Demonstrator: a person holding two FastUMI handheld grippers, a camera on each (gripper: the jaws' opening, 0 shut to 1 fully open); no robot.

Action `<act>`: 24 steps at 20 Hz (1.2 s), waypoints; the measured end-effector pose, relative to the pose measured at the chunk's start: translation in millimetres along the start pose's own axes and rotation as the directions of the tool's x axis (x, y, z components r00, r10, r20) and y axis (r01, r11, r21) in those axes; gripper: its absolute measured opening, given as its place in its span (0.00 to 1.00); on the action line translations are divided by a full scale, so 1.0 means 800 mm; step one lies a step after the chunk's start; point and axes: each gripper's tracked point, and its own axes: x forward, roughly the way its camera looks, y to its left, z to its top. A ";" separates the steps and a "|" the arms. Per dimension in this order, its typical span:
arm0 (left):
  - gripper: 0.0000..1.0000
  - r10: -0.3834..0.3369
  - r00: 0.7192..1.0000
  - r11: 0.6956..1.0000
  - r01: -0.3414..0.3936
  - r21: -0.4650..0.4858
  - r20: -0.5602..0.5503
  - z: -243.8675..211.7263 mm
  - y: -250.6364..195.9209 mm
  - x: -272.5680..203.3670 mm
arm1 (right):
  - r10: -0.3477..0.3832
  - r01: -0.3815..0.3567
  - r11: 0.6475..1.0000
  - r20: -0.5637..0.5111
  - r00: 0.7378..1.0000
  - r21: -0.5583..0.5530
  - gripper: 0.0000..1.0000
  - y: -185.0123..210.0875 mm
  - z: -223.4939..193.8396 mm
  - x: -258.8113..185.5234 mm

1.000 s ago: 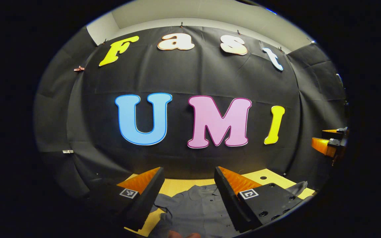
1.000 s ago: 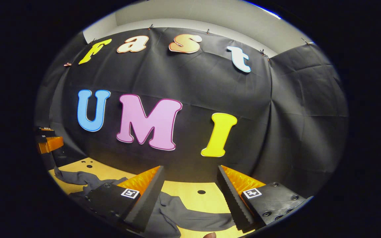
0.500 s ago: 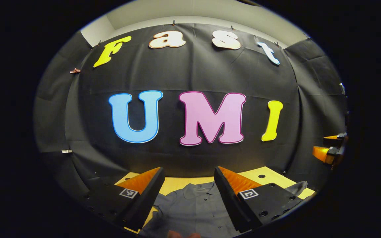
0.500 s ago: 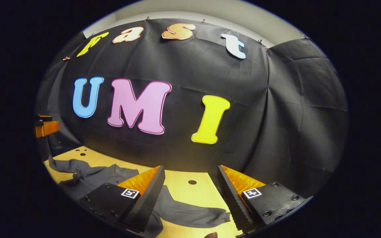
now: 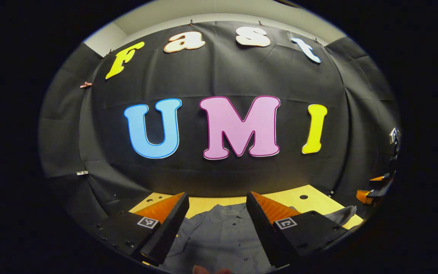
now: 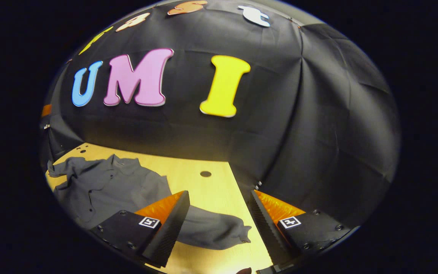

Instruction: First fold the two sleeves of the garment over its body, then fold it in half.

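Observation:
A dark grey button shirt [image 5: 219,238] lies flat on the yellow wooden table [image 5: 312,192], collar toward the wall. My left gripper [image 5: 217,197] hangs open above the shirt's chest, nothing between its fingers. In the right gripper view the shirt [image 6: 108,186] spreads at the left and one sleeve [image 6: 215,230] reaches out across the table, its cuff ending between my fingers. My right gripper [image 6: 219,195] is open above that sleeve, apart from it. The right gripper [image 5: 371,190] also shows at the far right of the left gripper view, above the sleeve tip [image 5: 346,214].
The black cloth wall closes the table at the back and the right. Small round holes [image 6: 205,174] dot the table top. The table's right edge [image 6: 242,190] runs just beyond the cuff. The left gripper's orange finger [image 6: 46,110] peeks in at the far left.
The right gripper has tipped downward and moved toward the sleeve, bringing much more table and shirt into view. The left gripper dipped slightly over the shirt. Both stayed open.

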 end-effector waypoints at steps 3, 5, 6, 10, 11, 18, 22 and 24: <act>0.95 0.029 0.999 0.999 -0.028 0.033 -0.025 -0.007 -0.012 -0.005 | 0.001 0.001 1.000 -0.095 0.995 0.020 0.98 -0.018 -0.061 0.035; 0.95 0.042 0.998 0.999 -0.041 0.035 -0.042 -0.011 -0.019 -0.008 | 0.000 0.007 0.999 -0.151 0.989 0.041 0.98 -0.031 -0.099 0.053; 0.94 0.057 0.997 0.998 -0.055 0.034 -0.047 -0.015 -0.019 -0.011 | -0.002 0.011 0.999 -0.179 0.984 0.053 0.98 -0.035 -0.116 0.060; 0.96 0.106 0.992 0.993 -0.103 0.051 -0.071 -0.020 -0.013 -0.020 | 0.022 0.006 0.995 -0.269 0.963 0.101 0.98 -0.043 -0.178 0.080; 0.96 0.119 0.990 0.992 -0.115 0.058 -0.071 -0.019 -0.010 -0.021 | 0.022 0.009 0.995 -0.291 0.956 0.102 0.98 -0.045 -0.191 0.084; 0.96 0.180 0.979 0.981 -0.171 0.095 -0.093 -0.024 0.015 -0.032 | 0.034 0.015 0.991 -0.367 0.929 0.130 0.97 -0.044 -0.244 0.103; 0.96 0.175 0.979 0.983 -0.168 0.074 -0.100 -0.031 0.026 -0.028 | 0.040 0.020 0.987 -0.370 0.928 0.156 0.51 -0.041 -0.242 0.098; 0.96 0.166 0.982 0.985 -0.161 0.068 -0.092 -0.031 0.035 -0.025 | 0.034 0.025 0.989 -0.385 0.922 0.147 0.07 -0.040 -0.239 0.098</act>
